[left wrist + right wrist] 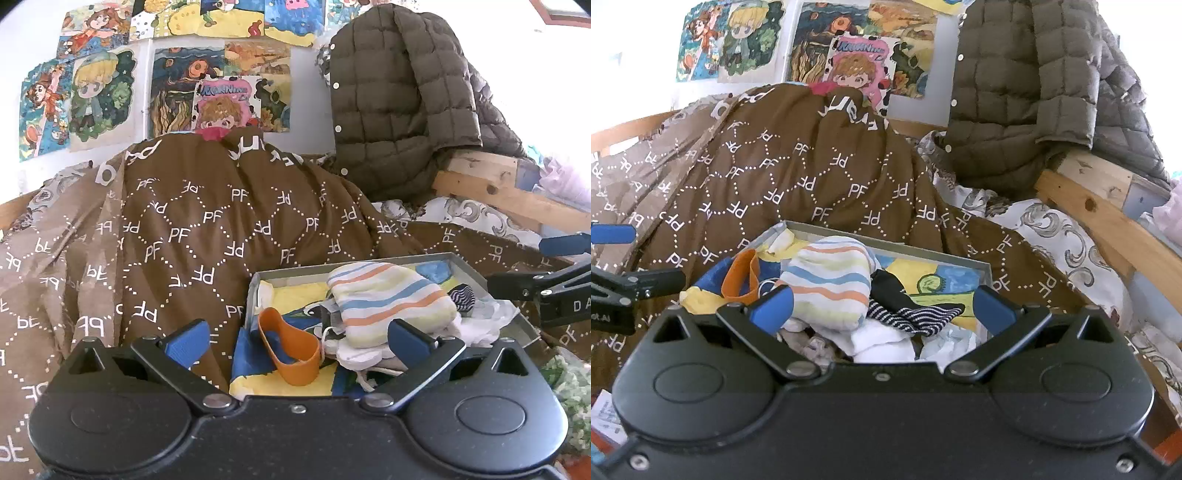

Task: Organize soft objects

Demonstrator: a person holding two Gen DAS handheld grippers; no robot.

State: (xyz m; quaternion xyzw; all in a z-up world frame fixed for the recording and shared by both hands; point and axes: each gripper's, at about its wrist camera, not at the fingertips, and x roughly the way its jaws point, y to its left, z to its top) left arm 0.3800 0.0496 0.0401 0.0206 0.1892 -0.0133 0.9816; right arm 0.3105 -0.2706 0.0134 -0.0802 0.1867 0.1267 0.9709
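Left wrist view, tool: I see my left gripper [297,339] with its blue fingers [188,341] spread wide, nothing between them.
Left wrist view, box: a shallow grey box [255,291] lies on the brown blanket [177,229], just ahead and a little to the right.
Left wrist view, contents: a striped cloth bundle [388,299] is on top, far-right of an orange band [291,345]; the band is the nearest thing to my left fingers.
Right wrist view, tool: my right gripper [882,306] is also spread open and holds nothing.
Right wrist view, contents: the striped cloth bundle [827,280] lies ahead to the left, beside a dark striped sock [916,310] whose long axis runs left to right, between the fingers.
Judgement: I think the right gripper is nearer to the sock, the left to the band.
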